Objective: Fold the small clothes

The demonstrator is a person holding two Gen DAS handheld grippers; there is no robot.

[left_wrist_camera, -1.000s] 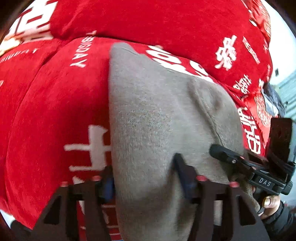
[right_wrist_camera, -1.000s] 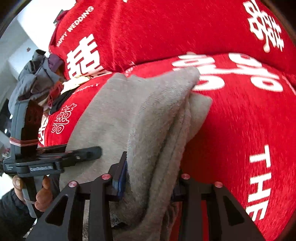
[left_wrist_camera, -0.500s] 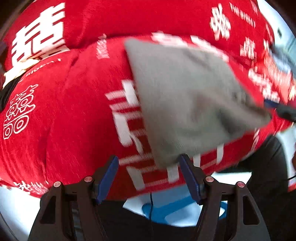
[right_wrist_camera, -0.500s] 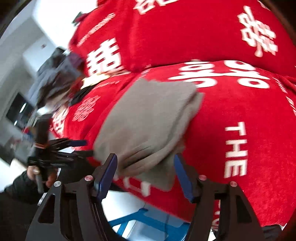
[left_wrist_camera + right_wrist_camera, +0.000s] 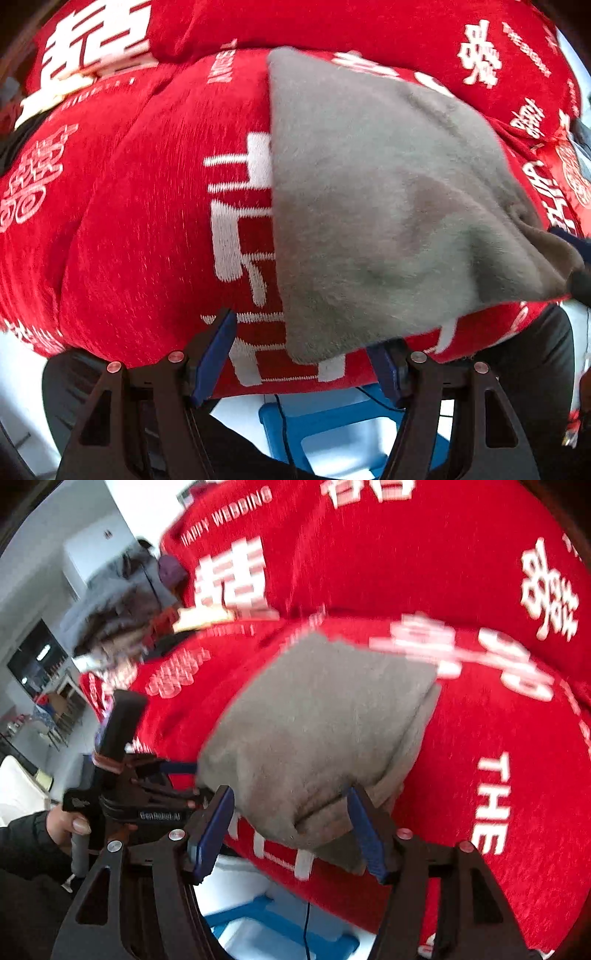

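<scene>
The folded grey cloth lay on the red blanket; both the left gripper and the right gripper were spread beside it, holding nothing.

Both my grippers are tipped steeply down right now. Left gripper has its jaws spread wide, nothing pinched between the pads. Right gripper just finished opening up, jaws apart too. My left hand is wrapped round its handle.
</scene>
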